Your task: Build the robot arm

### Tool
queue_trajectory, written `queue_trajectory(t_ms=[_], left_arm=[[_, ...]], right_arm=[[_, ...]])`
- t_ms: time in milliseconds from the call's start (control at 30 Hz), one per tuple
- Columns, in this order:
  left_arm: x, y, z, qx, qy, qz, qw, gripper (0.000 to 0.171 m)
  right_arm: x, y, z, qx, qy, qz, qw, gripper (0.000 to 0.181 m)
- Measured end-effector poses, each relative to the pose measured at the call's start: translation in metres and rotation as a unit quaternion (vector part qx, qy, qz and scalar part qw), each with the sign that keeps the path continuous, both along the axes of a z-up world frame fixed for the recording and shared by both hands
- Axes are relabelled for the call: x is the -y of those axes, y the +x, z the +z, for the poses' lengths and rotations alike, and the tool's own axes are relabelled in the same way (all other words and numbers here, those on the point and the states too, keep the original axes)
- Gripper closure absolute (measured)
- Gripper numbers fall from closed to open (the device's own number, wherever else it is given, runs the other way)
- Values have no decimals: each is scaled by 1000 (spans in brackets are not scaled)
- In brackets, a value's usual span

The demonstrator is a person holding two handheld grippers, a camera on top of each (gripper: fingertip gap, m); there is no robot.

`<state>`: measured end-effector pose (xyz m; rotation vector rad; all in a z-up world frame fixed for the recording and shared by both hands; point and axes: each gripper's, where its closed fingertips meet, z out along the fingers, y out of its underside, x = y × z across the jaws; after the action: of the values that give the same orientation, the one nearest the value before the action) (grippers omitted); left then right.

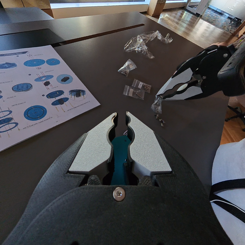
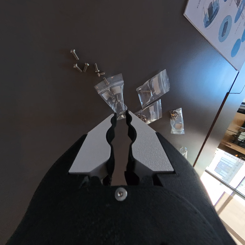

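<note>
My right gripper (image 2: 120, 114) is shut on the bottom corner of a small clear zip bag (image 2: 110, 92) and holds it mouth-down just above the dark table (image 2: 53, 33). Several loose screws (image 2: 84, 66) lie on the table by the bag's mouth, and a few are still inside it. The left wrist view shows the right gripper (image 1: 159, 96), the bag (image 1: 157, 104) and the spilled screws (image 1: 159, 120) too. My left gripper (image 1: 121, 115) stands low over the table with its jaws nearly closed. A teal-blue plate (image 1: 119, 152) with small holes fills the gap between them.
A printed assembly sheet (image 1: 39, 90) lies at the left. Three more small parts bags (image 1: 133, 91) (image 1: 142, 85) (image 1: 126, 67) and a crumpled clear wrap (image 1: 144, 43) lie farther back. The table edge runs along the right, next to a person's white garment (image 1: 228, 172). The tips of one gripper are about 20 cm away from the tips of the other.
</note>
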<state>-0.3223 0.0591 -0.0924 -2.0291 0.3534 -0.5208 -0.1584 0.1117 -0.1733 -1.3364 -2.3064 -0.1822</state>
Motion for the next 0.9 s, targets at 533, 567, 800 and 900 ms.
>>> queue_trajectory(t_ms=[533,567,800,900], left_arm=[[4,12,-6,-3,-11,-24,1000,160],[4,13,-6,-4,-12,-26,1000,160],[13,39,-7,-13,-6,-95,995,159],[21,59,-14,-34,-11,-139,990,157]], right_arm=[[-5,8,-7,-79,-126,-37,988,168],[-5,8,-7,-82,-133,-39,987,168],[-3,3,-2,-161,-197,-39,966,173],[-4,6,-2,-174,-213,-46,960,173]])
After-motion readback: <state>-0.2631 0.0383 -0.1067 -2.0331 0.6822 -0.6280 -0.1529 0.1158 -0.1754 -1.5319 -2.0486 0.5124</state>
